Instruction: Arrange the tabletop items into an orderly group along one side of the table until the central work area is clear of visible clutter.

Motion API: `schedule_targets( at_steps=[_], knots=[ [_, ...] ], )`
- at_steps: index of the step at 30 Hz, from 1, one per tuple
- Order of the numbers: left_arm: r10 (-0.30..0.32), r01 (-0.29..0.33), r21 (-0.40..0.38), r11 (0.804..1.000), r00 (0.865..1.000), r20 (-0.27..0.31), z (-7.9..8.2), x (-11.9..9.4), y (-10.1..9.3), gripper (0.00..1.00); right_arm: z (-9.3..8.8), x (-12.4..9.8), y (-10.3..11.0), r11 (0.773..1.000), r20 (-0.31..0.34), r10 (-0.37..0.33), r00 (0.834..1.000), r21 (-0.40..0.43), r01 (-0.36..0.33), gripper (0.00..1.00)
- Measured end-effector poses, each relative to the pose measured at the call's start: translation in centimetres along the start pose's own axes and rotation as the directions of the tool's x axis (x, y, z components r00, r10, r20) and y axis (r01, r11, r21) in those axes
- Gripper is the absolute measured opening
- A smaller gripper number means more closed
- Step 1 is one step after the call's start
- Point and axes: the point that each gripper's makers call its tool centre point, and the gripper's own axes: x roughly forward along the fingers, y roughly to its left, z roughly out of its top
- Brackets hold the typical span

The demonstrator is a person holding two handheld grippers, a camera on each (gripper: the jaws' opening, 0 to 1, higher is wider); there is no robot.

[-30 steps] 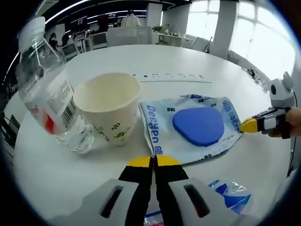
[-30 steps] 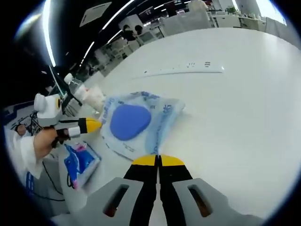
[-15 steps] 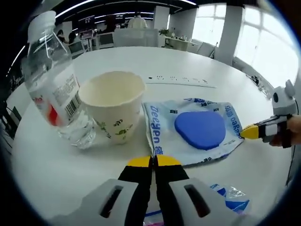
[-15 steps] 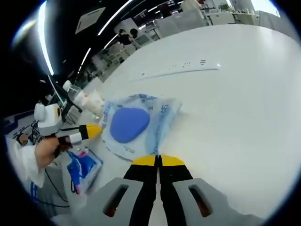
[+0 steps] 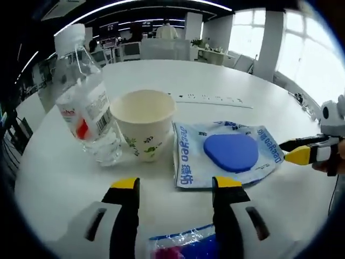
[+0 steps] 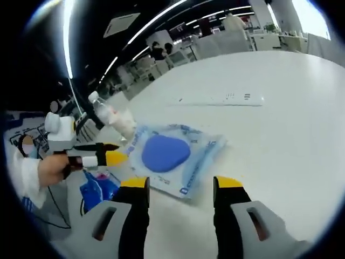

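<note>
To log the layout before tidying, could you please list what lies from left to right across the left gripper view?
Water bottle → paper cup → blue-printed packet → the right hand-held gripper entering from the right edge.

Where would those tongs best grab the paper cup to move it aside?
Probably the paper cup by its open rim: it stands upright, so one jaw could go inside and one outside. Come from above on its near side, since the water bottle and the blue packet crowd its flanks.
</note>
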Motion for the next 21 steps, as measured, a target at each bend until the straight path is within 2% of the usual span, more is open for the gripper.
schedule_targets(
  at_steps=[4,6,15,21],
  knots=[
    [-0.015,0.015,0.007,1.0,0.999,0.046,0.8,-1.4,-0.3,0.69,-0.3,-1.0,1.1,1.0,-0.016,0.002,1.0,-0.026,-0.002,0.63],
    [-0.019,0.019,-0.001,1.0,0.998,0.063,1.2,-2.3,-0.3,0.75,-0.4,-1.4,1.3,1.0,-0.013,-0.002,1.0,-0.025,0.002,0.65],
    [-0.017,0.016,0.007,1.0,0.994,0.104,1.9,-5.6,0.0,0.77,-0.5,-4.2,2.4,1.0,0.009,-0.017,1.0,-0.018,0.017,0.63],
    [-0.031,0.03,0.017,0.999,0.994,0.104,0.7,-7.8,-0.2,0.74,-1.5,-5.5,3.5,1.0,0.021,-0.023,1.0,-0.004,0.023,0.6]
  ],
)
